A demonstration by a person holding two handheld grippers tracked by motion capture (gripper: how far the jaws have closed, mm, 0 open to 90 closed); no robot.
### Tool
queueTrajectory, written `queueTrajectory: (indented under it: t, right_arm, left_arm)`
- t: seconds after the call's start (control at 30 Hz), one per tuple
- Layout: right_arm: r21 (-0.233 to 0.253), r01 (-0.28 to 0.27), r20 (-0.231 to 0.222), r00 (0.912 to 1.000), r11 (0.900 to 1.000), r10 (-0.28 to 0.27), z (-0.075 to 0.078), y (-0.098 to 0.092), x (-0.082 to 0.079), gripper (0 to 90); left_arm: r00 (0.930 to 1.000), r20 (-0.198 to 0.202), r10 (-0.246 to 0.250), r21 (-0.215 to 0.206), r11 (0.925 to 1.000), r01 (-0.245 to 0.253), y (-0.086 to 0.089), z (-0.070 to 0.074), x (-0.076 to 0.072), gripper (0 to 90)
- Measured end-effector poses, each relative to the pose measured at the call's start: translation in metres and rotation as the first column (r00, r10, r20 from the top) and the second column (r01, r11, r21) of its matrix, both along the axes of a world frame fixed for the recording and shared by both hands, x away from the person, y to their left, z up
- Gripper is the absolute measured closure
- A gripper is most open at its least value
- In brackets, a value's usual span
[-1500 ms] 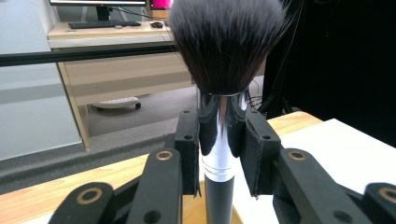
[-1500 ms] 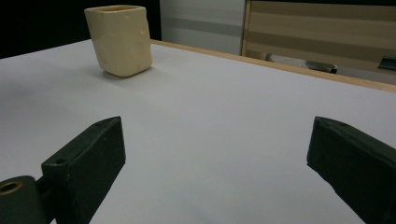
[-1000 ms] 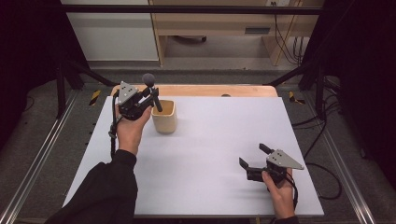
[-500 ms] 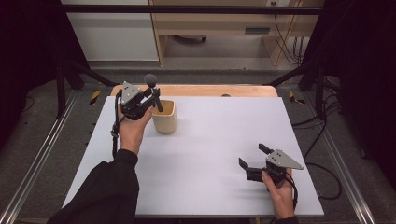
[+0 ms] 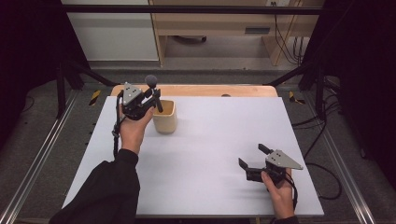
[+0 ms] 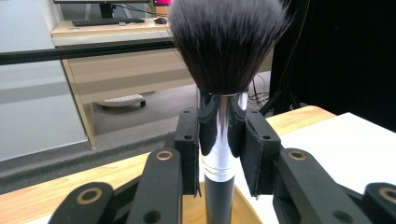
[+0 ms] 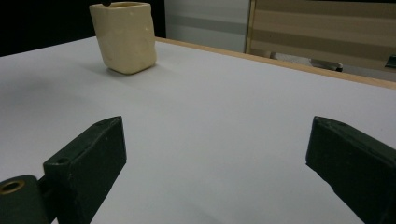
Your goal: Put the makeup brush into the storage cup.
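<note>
White-topped table (image 5: 205, 154) with wooden far edge. Cream square ceramic cup (image 5: 165, 116) at far left. Left tongs (image 6: 219, 140) clamped on black bristled makeup brush (image 6: 223, 93), upright over cup. Right tongs (image 5: 252, 158) wide open, empty, near right.

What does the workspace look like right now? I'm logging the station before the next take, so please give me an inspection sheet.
Surface: white tabletop with a wooden strip along the far edge.
Job's things: cream holder cup standing upright at the far left; makeup brush, bristles up, with its handle going down into the cup.
Clutter: nothing seen on the white top.
Grippers: left gripper shut on the brush's silver ferrule, above the cup; right gripper open, holding nothing, low at the near right.
Cables: a black cable trails from the left gripper along the forearm; another loops off the table's right edge.
Surroundings: black frame rails, wooden furniture behind, grey floor with loose wires.
</note>
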State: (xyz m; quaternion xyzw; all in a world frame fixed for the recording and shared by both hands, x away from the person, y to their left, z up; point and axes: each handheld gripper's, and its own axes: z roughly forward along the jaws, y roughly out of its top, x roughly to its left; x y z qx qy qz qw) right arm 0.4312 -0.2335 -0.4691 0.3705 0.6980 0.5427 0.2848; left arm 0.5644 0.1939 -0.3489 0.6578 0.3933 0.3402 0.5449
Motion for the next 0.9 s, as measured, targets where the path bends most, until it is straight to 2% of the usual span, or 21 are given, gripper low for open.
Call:
queueTrajectory:
  t: [0.9]
  right_arm:
    - [-0.002, -0.006, -0.007, 1.0, 1.0, 0.006, -0.001, 0.0, 0.001, 5.2]
  left_arm:
    - [0.9996, -0.027, -0.004, 0.039, 0.9992, 0.005, -0.001, -0.014, 0.004, 70.2]
